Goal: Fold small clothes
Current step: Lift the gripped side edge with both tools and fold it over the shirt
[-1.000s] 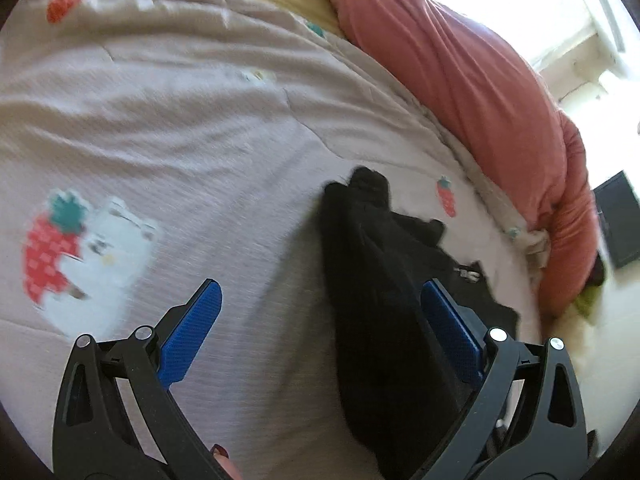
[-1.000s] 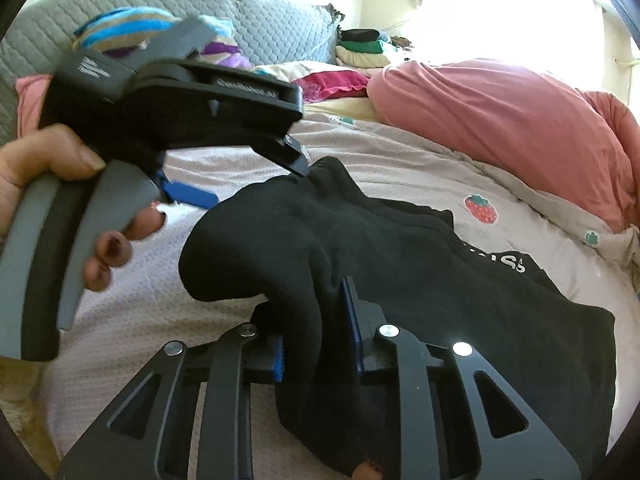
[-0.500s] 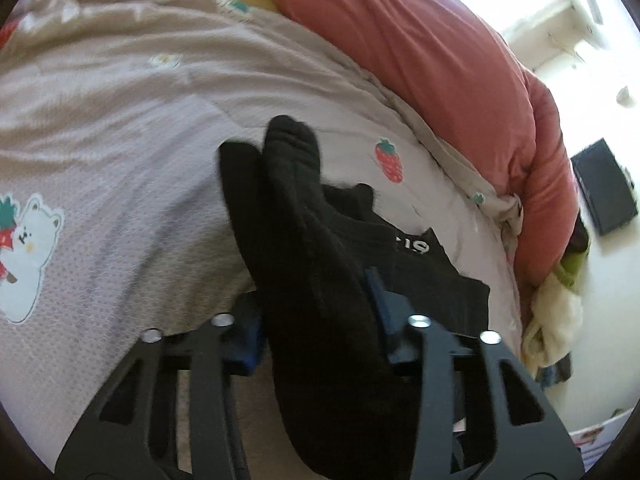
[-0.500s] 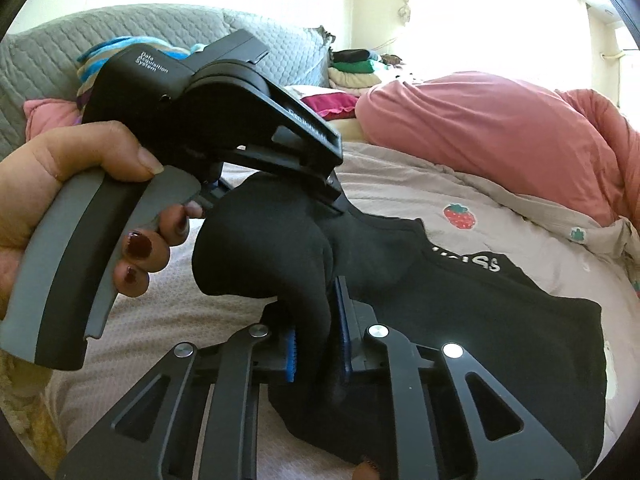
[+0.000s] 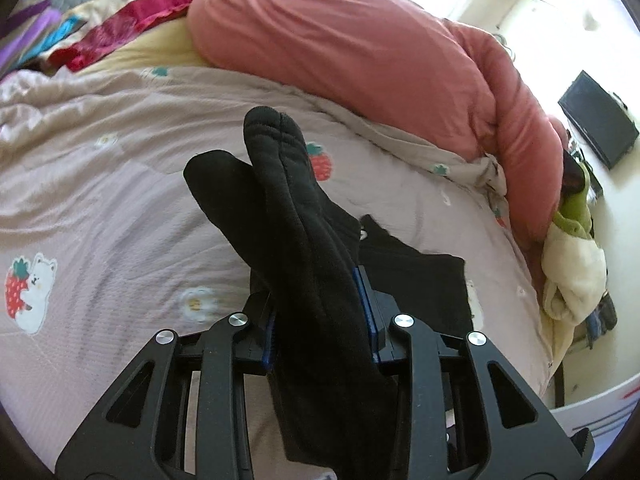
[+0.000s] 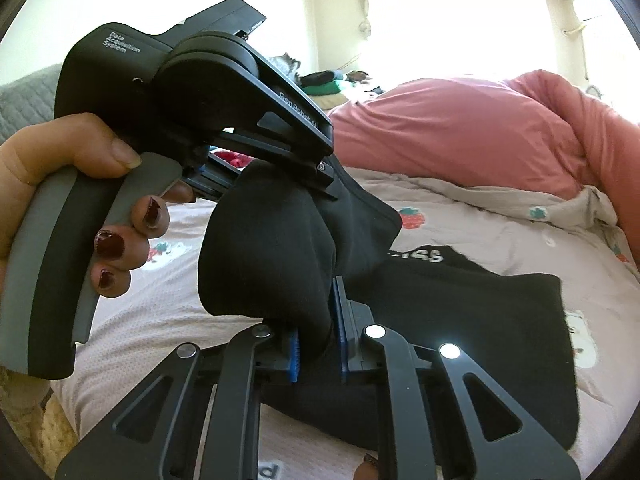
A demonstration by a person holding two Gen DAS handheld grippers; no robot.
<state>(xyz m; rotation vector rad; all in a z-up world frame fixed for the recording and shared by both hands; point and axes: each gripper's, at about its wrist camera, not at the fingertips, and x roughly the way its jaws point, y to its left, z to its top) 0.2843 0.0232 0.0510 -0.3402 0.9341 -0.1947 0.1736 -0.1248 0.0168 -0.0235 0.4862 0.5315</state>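
Observation:
A black garment (image 5: pixel 280 184) with white lettering (image 6: pixel 432 257) lies partly on the pale printed bedspread (image 5: pixel 100 184). My left gripper (image 5: pixel 320 304) is closing on a thick raised fold of it, and the blue pads press the cloth from both sides. The fold sticks up past the fingers. My right gripper (image 6: pixel 316 340) is shut on another bunched fold of the same garment (image 6: pixel 460 320), close below the left gripper's body (image 6: pixel 200 92), which a hand (image 6: pixel 60 168) holds. Both folds are lifted off the bed and the rest trails to the right.
A pink duvet (image 5: pixel 360 60) is heaped along the far side of the bed. Red cloth (image 5: pixel 120 28) and a grey headboard (image 6: pixel 24 104) lie at the back left. Cream and green clothes (image 5: pixel 572 272) hang off the bed's right edge, near a black box (image 5: pixel 596 120) on the floor.
My left gripper, wide open beside the garment a second ago, has shut on a fold and lifted it. Both grippers have risen with the cloth, and the left one now sits closer above the right.

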